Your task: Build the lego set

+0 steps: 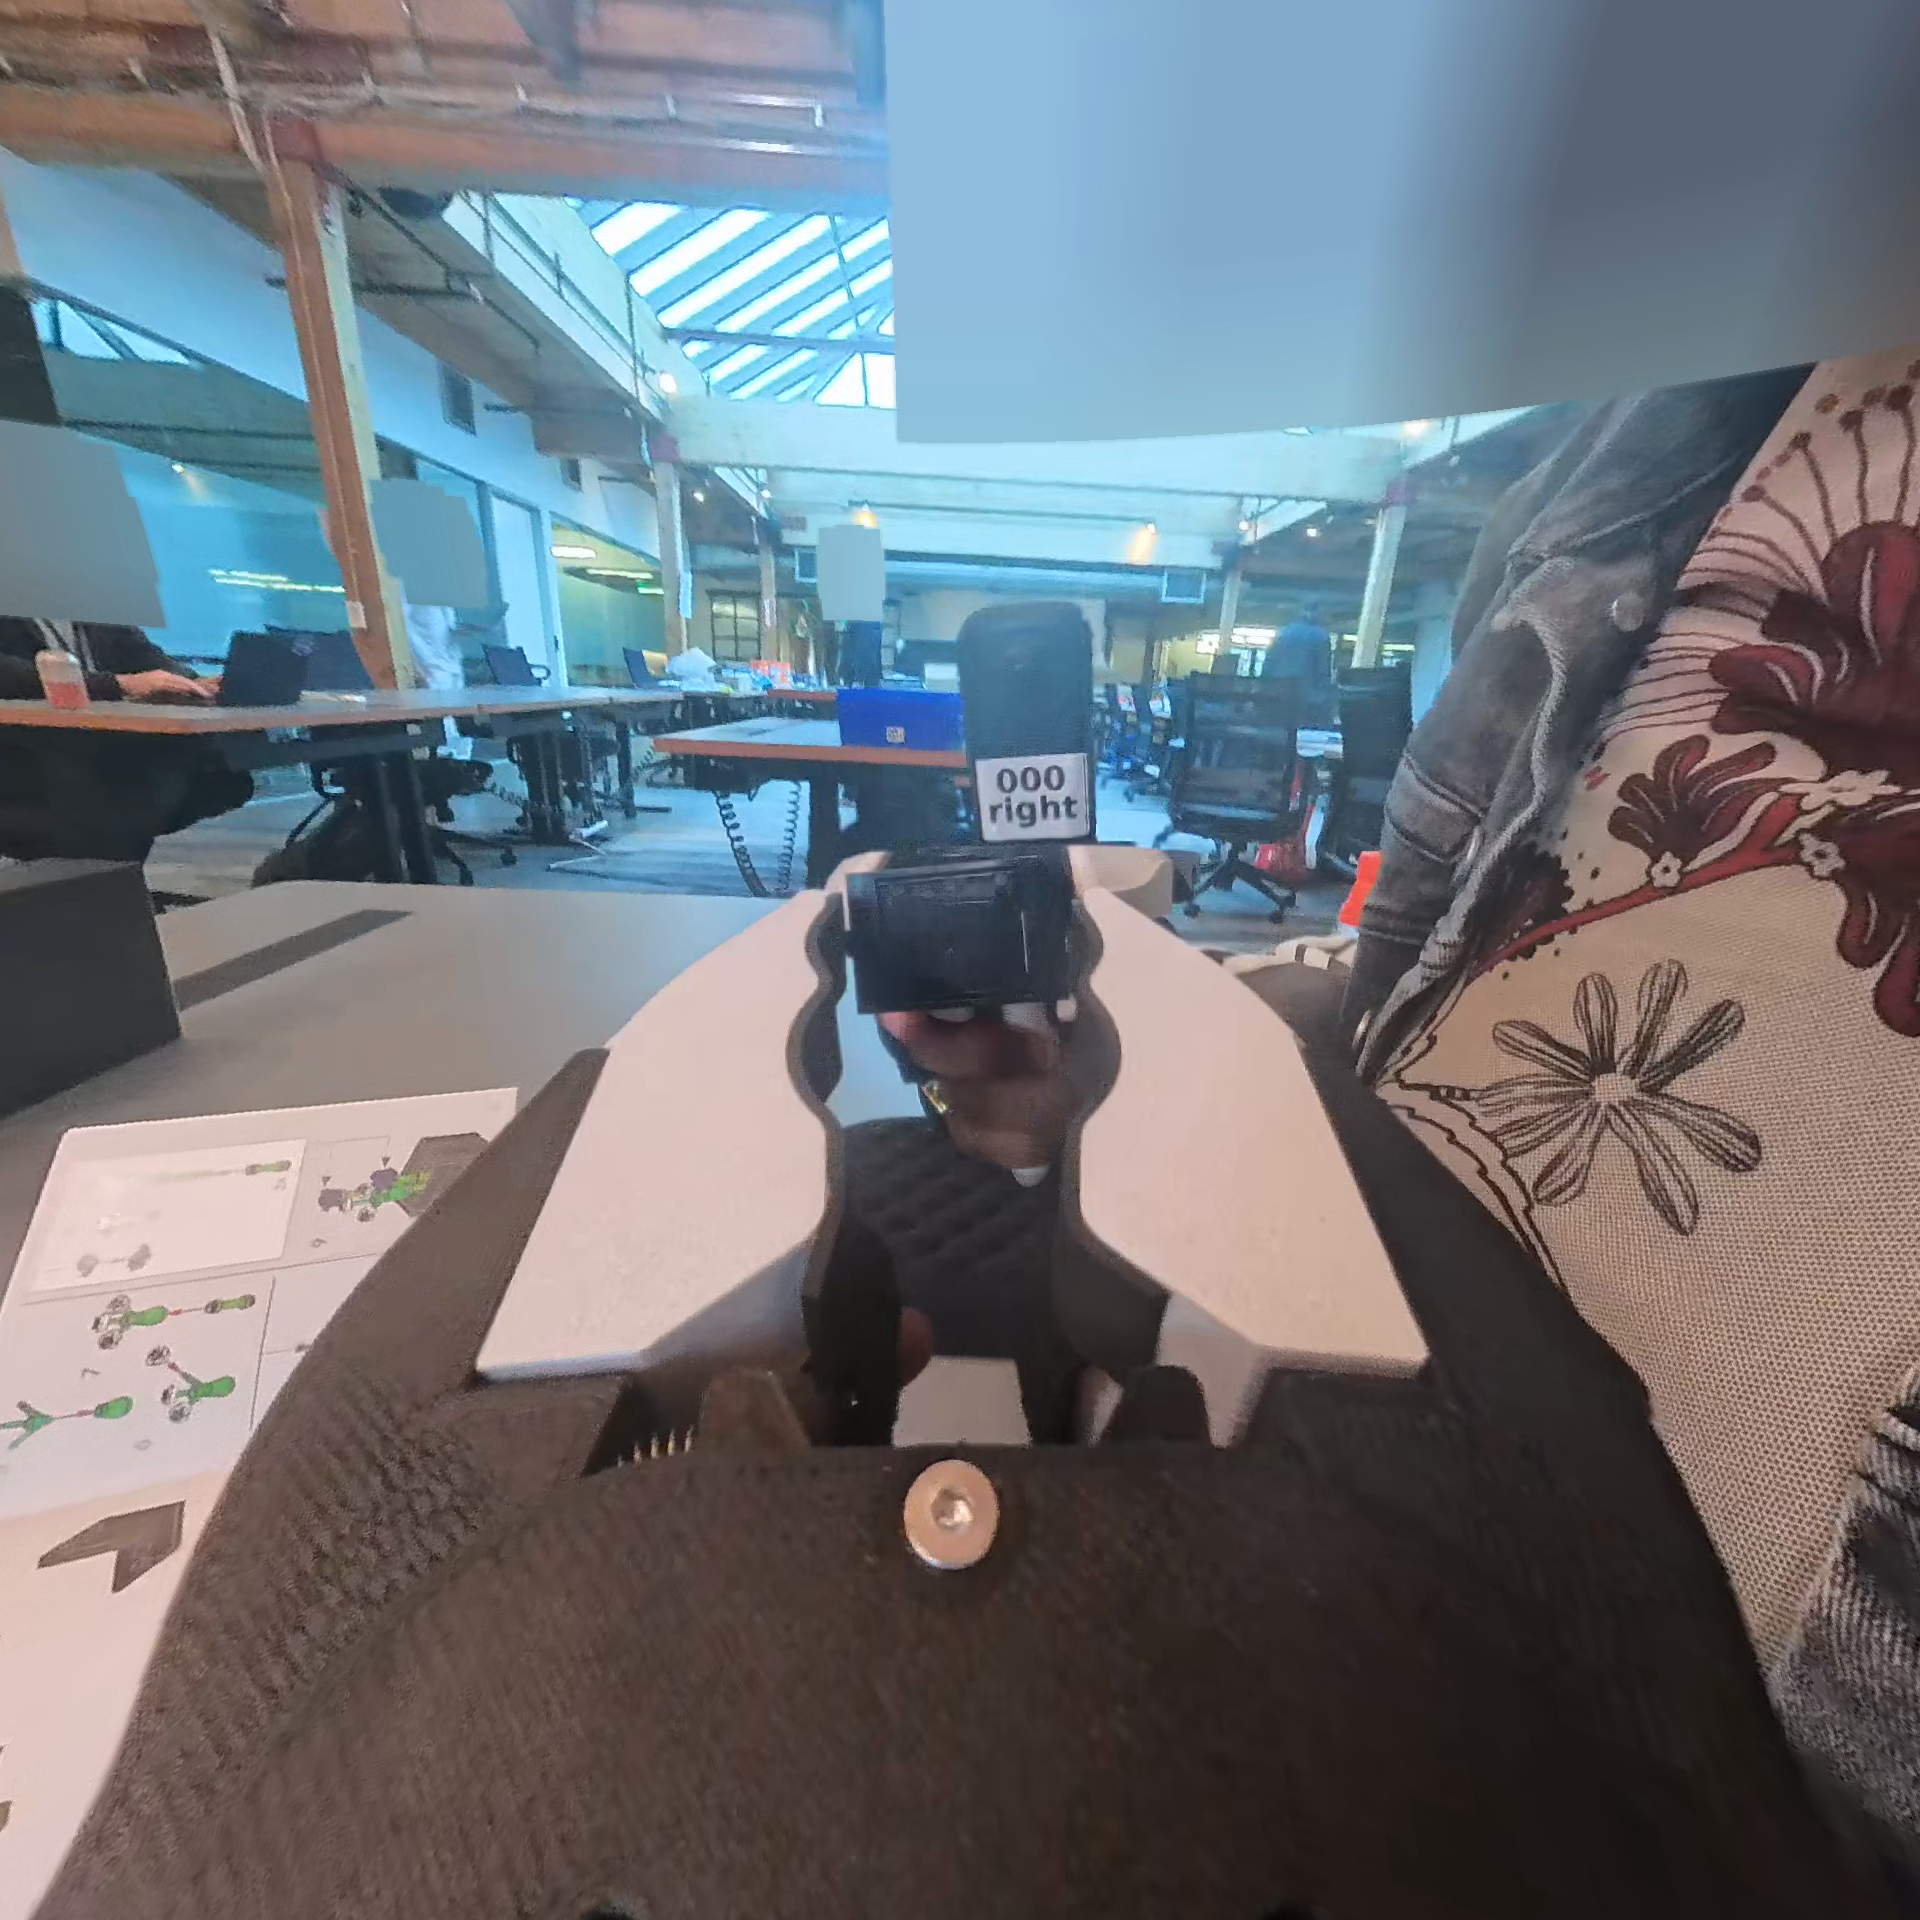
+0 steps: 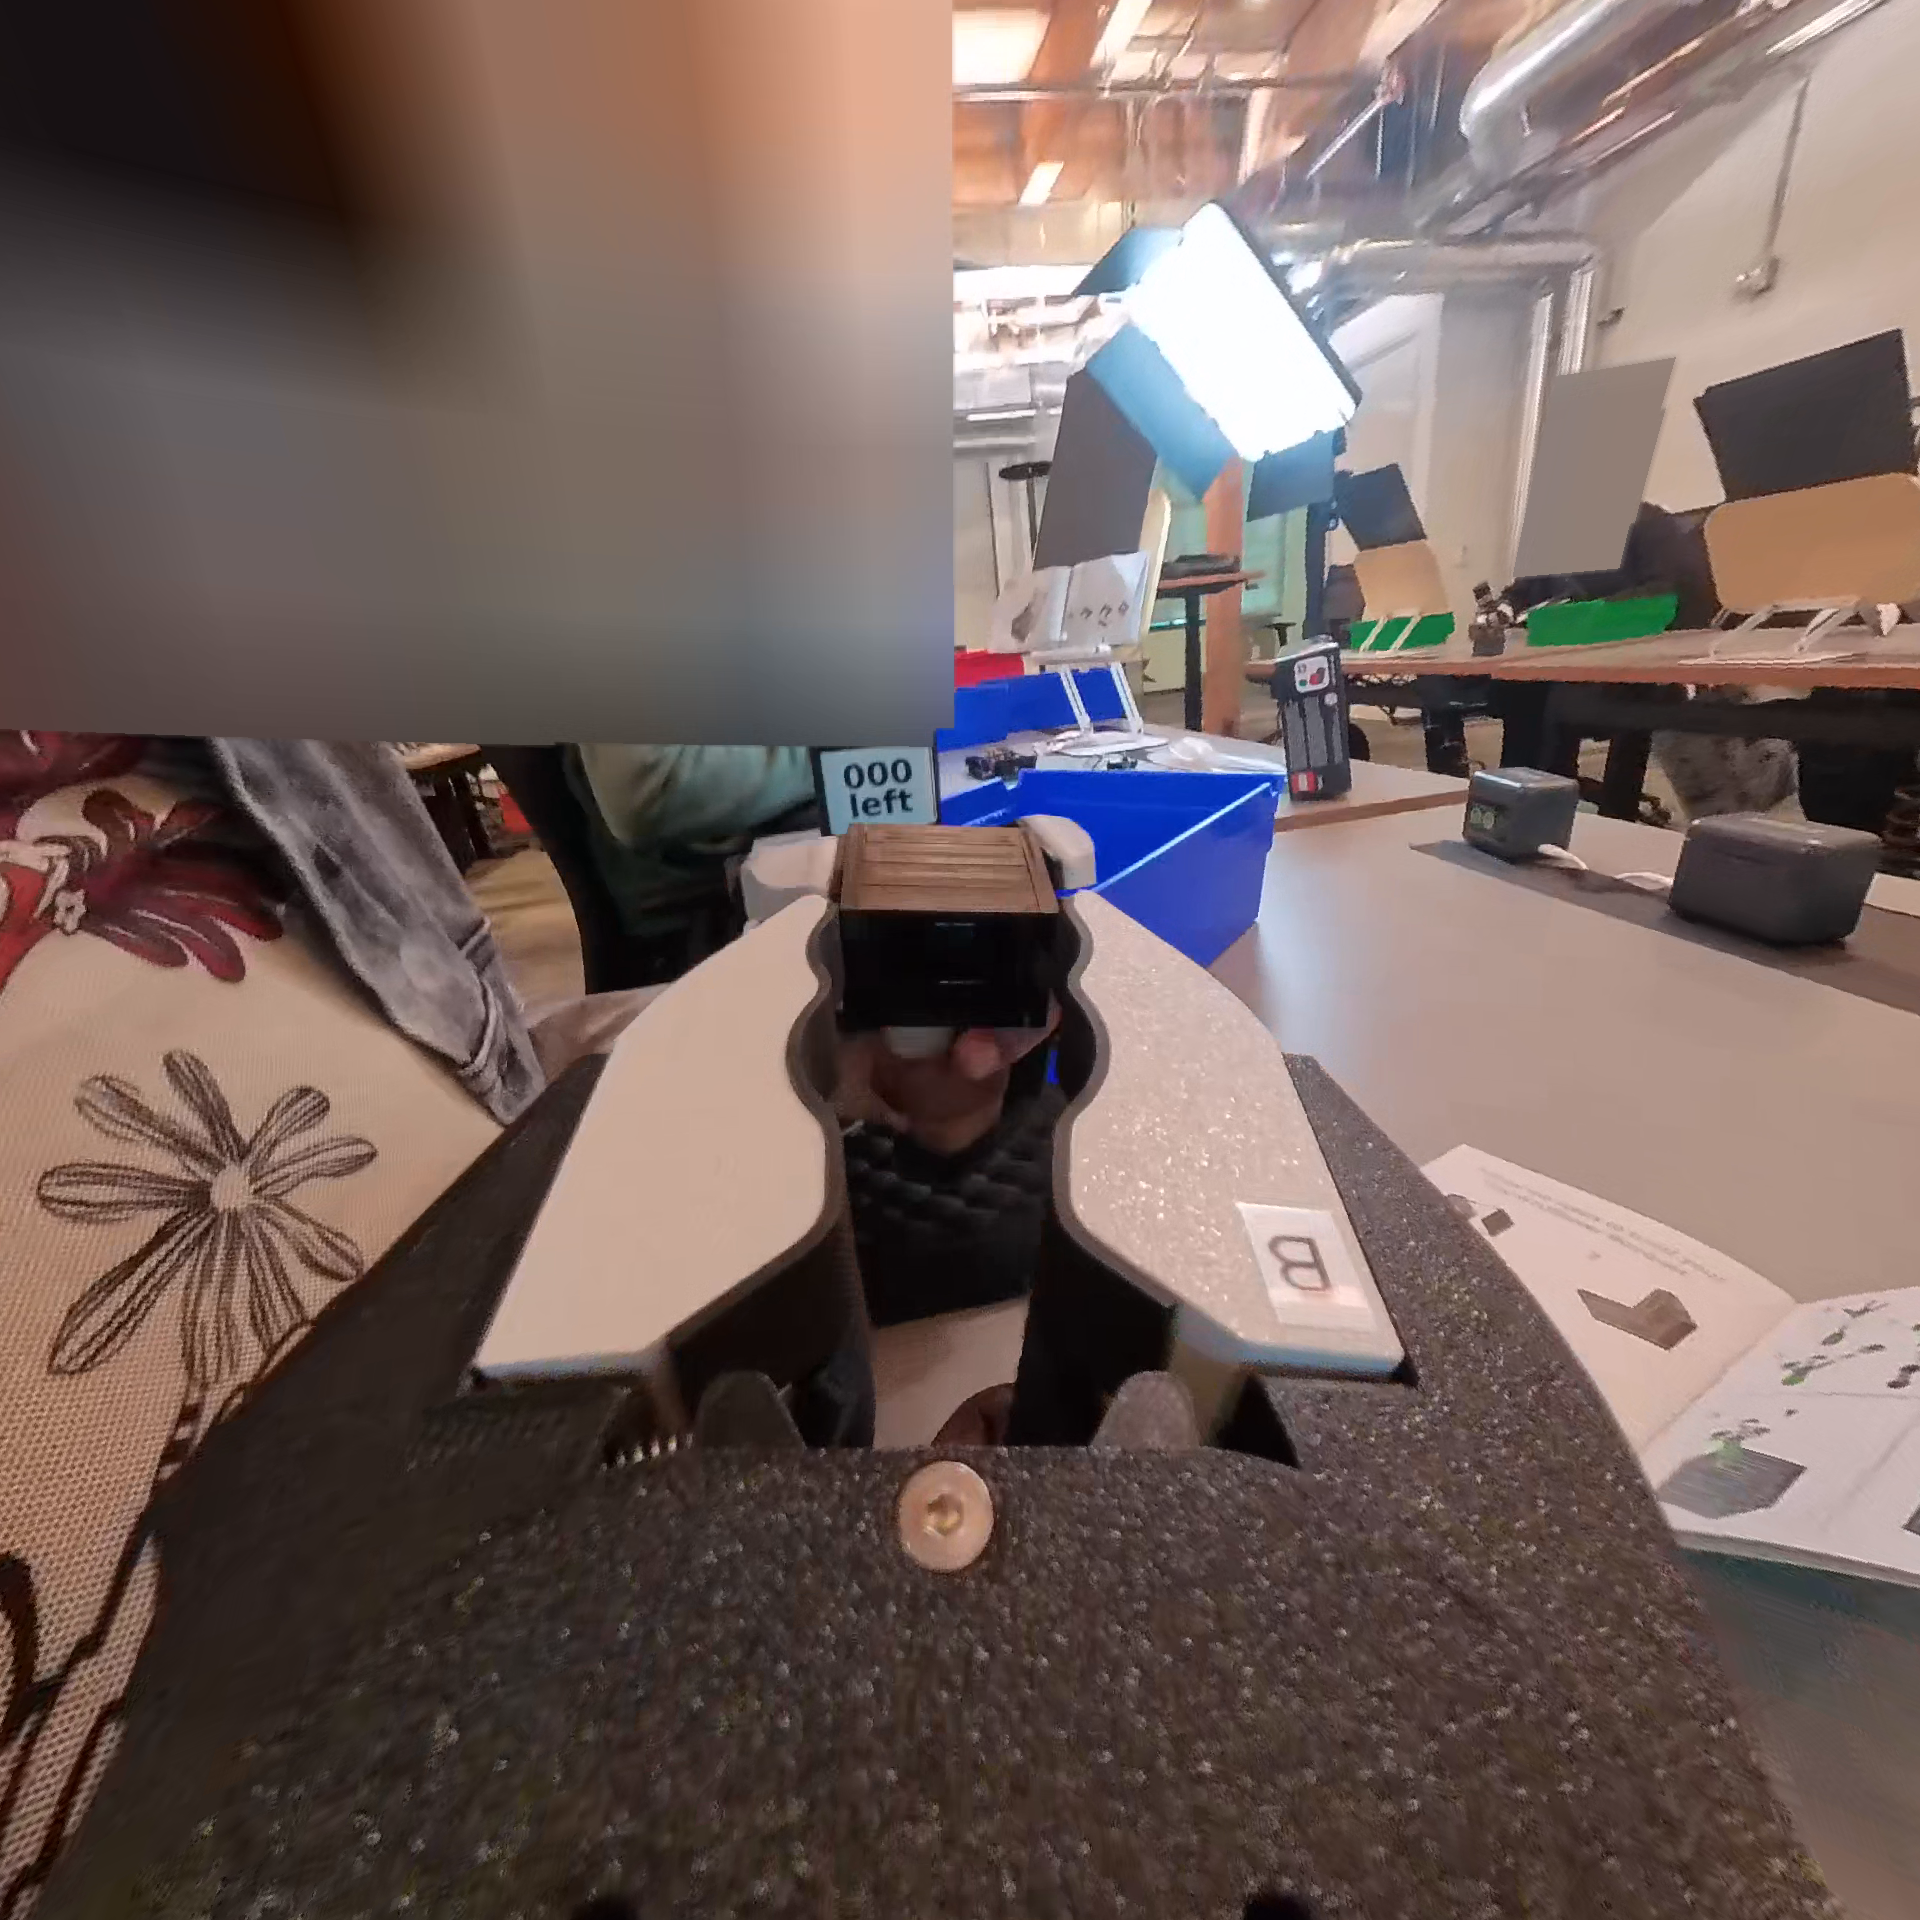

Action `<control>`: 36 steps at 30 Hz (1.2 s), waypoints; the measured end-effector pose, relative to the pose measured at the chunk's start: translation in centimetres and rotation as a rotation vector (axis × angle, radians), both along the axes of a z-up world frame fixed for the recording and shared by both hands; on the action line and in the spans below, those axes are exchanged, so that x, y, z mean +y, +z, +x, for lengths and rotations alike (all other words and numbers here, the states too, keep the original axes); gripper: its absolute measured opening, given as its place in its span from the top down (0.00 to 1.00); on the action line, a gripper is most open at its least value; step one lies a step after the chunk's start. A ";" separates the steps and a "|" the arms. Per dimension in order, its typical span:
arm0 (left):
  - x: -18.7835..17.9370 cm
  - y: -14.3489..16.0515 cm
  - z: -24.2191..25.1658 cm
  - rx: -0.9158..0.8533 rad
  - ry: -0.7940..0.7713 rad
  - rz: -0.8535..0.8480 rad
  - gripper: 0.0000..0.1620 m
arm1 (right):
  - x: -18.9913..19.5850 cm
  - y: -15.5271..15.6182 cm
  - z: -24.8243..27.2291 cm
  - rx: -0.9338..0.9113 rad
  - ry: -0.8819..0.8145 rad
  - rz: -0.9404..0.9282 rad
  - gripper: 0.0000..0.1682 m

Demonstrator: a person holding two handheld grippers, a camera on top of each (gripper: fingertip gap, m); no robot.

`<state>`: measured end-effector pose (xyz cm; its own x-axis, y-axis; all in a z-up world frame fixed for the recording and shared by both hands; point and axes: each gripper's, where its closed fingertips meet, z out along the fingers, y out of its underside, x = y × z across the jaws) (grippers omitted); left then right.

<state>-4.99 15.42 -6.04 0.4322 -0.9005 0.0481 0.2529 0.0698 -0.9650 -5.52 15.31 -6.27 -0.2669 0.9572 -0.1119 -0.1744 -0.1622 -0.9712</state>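
Note:
A black lego block point(image 1: 951, 951) sits between the white fingers of my left gripper point(image 1: 956, 904), which is closed on its sides. In the right wrist view the same block point(image 2: 940, 883) shows a brown slatted top, and my right gripper point(image 2: 945, 914) is closed on it from the opposite side. The two grippers face each other above the grey table point(image 1: 436, 977), near the person's chest. The right gripper's black body point(image 1: 1023, 675) rises behind the block. A white fingertip point(image 2: 1060, 852) of the left gripper shows behind it. A hand point(image 1: 987, 1081) shows below the block.
An open instruction booklet point(image 1: 208, 1247) lies on the table, also in the right wrist view point(image 2: 1714, 1382). A blue bin point(image 2: 1174, 862) stands behind the block. Two dark grey cases point(image 2: 1766, 878) sit at the far right. A black box point(image 1: 73, 977) stands at the left. The person's floral shirt point(image 1: 1662, 1039) is close.

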 end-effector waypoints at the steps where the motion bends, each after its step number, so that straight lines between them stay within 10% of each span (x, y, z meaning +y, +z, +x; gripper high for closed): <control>1: 0.0 -0.1 -0.1 -0.008 0.001 -0.001 0.75 | 0.0 0.0 -0.1 0.003 0.002 -0.003 0.78; 36: -2.0 1.1 0.0 -0.118 -0.006 0.076 0.76 | -2.2 1.1 0.1 0.130 0.052 0.076 0.77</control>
